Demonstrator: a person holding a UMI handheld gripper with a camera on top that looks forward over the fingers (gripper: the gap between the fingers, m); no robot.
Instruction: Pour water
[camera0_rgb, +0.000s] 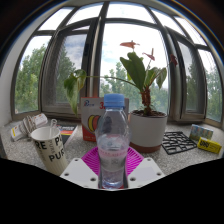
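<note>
The tool (112, 170) holds a clear plastic water bottle (113, 140) upright between its two fingers. Both magenta pads (92, 158) sit close against the bottle's lower body, with no gap visible on either side; the jaws are closed about as far as the bottle's width allows. The bottle carries a pale blue cap (114, 100) that is still in place, and a water level can be made out partway up the body.

To the left of the bottle, on the grey worktop (22, 150), stands a white mug (50, 146) with dark lettering on its side and its opening facing up. It is near the bottle but not touching it.

Behind the bottle stands a red-and-white carton (91, 117), partly hidden by the bottle. Just right of it is a light-coloured flowerpot (148, 130) holding a broad-leaved orchid plant (140, 72) with a thin flower stem. The pot is beyond the fingers and apart from the bottle.

Further right on the worktop lies a flat black grid-like item (179, 142), and beyond it a yellow object (209, 145); neither can be identified more closely. At the far left, behind the mug, rest some small packets or cards (22, 128), also indistinct.

A multi-pane bay window (80, 55) spans the background, with green trees outside.
</note>
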